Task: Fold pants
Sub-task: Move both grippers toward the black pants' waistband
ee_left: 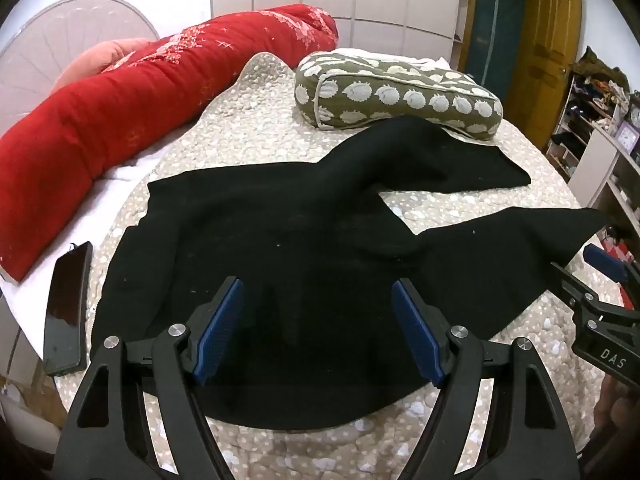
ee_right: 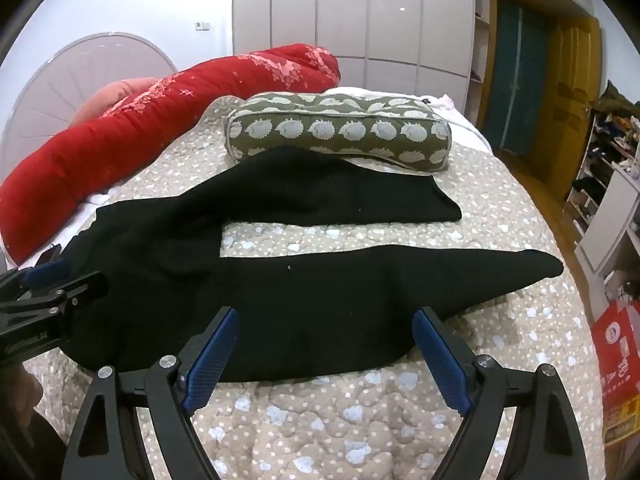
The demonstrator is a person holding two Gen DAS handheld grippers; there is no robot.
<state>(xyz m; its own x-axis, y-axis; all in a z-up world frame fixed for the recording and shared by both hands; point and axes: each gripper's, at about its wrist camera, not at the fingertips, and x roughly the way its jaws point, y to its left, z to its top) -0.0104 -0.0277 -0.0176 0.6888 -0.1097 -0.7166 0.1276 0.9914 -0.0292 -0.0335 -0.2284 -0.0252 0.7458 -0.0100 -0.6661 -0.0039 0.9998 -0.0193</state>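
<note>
Black pants [ee_left: 280, 240] lie spread on a bed [ee_left: 256, 128] covered by a beige quilt with pale heart shapes. The waist end is toward the left in both views and the two legs run off to the right, parted in a narrow V with quilt showing between them. The far leg [ee_right: 340, 196] rises a little where it meets an olive pillow [ee_right: 340, 128] printed with white hedgehog shapes; its upper edge touches or slightly overlaps the pillow's near side. The near leg [ee_right: 400, 280] lies flat and tapers to a point near the bed's right edge. The left tool [ee_left: 318, 328] hangs above the waist part of the pants, tilted downward, its blue pads spread wide with nothing between them but the cloth below; whether the tips touch the fabric cannot be told. The right tool [ee_right: 324, 348] is likewise spread wide, poised over the near leg's lower edge, pinching nothing. Each tool shows at the edge of the other's view, so they are near each other, side by side. A long red bolster [ee_left: 120, 112] with pink flower print lies along the far left of the bed, beside a rounded headboard [ee_left: 60, 40]. A dark phone [ee_left: 68, 308] lies flat at the left of the bed, just beside the pants' waist. White wardrobe doors [ee_right: 352, 20] stand behind, with a yellow wooden door [ee_right: 576, 92] and cluttered shelves [ee_left: 592, 112] to the right.
</note>
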